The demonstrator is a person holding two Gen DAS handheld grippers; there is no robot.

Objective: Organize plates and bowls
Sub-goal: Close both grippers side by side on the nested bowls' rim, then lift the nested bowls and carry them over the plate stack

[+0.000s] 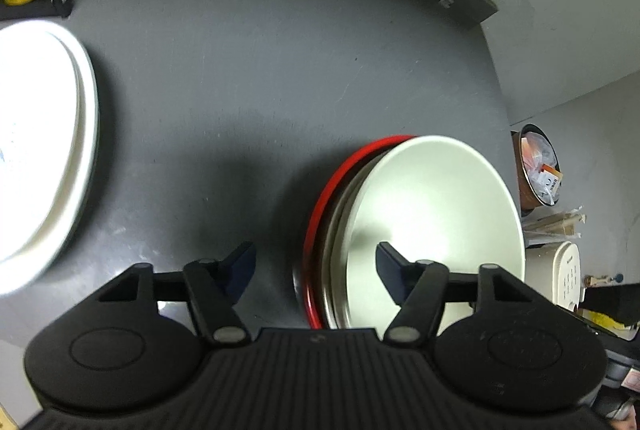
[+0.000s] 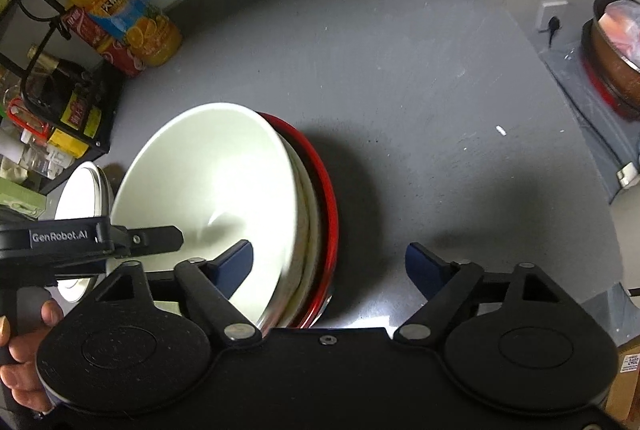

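Stack of a pale bowl [image 2: 208, 189] on plates over a red plate [image 2: 326, 213] is straddled on the grey counter [image 1: 240, 69] by spread left gripper [image 1: 316, 262] and right gripper [image 2: 328, 266], nothing pinched; judged heavy, slippery, breakable, best gripped at opposite rims.

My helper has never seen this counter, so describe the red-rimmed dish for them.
On the grey countertop, find the stack of dishes between both grippers. The red-rimmed dish lies at the bottom, under the pale bowl; it alone has a bright red edge, while the others are white or cream.
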